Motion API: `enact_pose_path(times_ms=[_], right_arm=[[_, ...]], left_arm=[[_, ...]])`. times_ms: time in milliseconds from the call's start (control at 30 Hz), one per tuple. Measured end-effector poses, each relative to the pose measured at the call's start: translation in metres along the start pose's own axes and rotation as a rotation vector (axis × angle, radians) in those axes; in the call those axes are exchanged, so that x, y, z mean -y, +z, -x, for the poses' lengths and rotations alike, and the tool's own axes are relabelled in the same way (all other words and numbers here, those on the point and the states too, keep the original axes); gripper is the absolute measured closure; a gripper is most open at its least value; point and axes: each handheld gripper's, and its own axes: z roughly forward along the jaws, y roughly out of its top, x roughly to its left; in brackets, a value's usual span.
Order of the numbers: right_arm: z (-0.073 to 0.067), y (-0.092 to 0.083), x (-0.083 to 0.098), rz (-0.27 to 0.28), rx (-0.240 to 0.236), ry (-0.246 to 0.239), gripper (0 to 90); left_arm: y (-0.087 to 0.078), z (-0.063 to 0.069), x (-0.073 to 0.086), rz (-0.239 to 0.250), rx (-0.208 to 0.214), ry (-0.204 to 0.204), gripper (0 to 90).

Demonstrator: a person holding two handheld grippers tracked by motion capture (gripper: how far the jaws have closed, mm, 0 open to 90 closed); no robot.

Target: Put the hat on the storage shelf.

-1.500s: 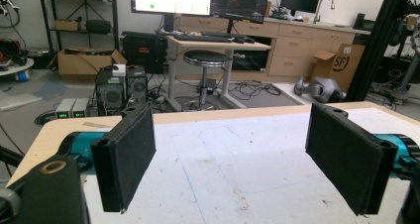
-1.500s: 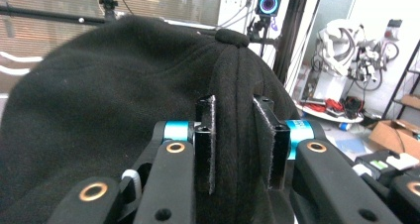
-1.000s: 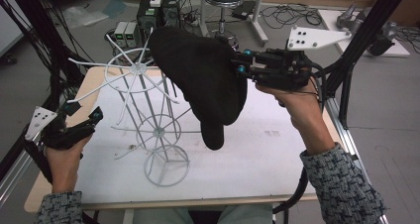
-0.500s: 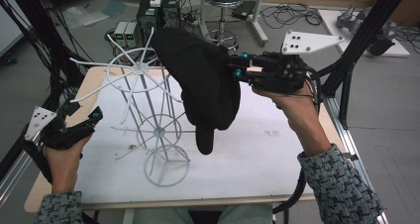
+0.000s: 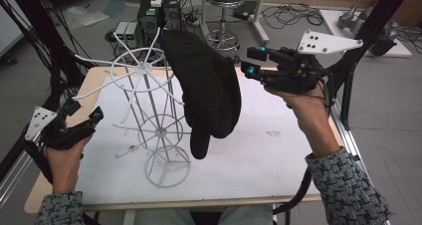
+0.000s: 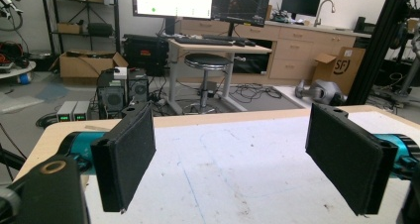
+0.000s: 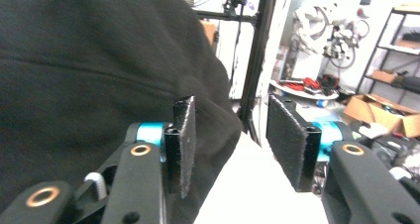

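A: Where is the black hat (image 5: 206, 93)?
B: Draped over an arm of the white wire rack (image 5: 149, 115) on the desk (image 5: 278, 150), hanging free above the surface.

A: State of the right gripper (image 5: 249, 65)?
B: Just beside the hat's edge; its jaws have just been opening and stand apart, with nothing pressed between the pads. In the right gripper view the hat lies beside the left pad.

A: And the left gripper (image 5: 82, 113)?
B: At the desk's left edge, jaws wide, holding nothing.
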Motion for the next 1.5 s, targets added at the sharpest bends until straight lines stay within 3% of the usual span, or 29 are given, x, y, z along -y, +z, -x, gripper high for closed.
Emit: enact_pose_path(times_ms=[333, 467, 700, 867, 1067, 1233, 1500], right_arm=[[0.021, -0.032, 0.026, -0.016, 0.152, 0.025, 44.9], [0.031, -0.048, 0.041, -0.012, 0.213, 0.062, 40.0], [0.043, -0.073, 0.069, -0.025, 0.349, 0.12, 24.1], [0.049, -0.093, 0.094, 0.002, 0.459, 0.168, 10.5], [0.048, -0.114, 0.128, 0.065, 0.513, 0.184, 10.4], [0.046, -0.121, 0.152, 0.062, 0.551, 0.218, 10.4], [0.045, -0.118, 0.178, 0.015, 0.599, 0.228, 10.4]], left_arm=[[0.004, 0.002, 0.002, -0.006, 0.007, 0.001, 19.5], [0.004, 0.002, 0.002, -0.007, 0.007, 0.002, 19.4], [0.004, 0.002, 0.002, -0.006, 0.006, -0.001, 19.4], [0.004, 0.003, 0.001, -0.007, 0.008, 0.004, 19.5], [0.006, 0.006, 0.003, -0.018, 0.008, 0.011, 19.4], [0.007, 0.008, 0.003, -0.019, 0.012, 0.019, 19.4], [0.007, 0.008, 0.003, -0.026, 0.012, 0.025, 19.4]])
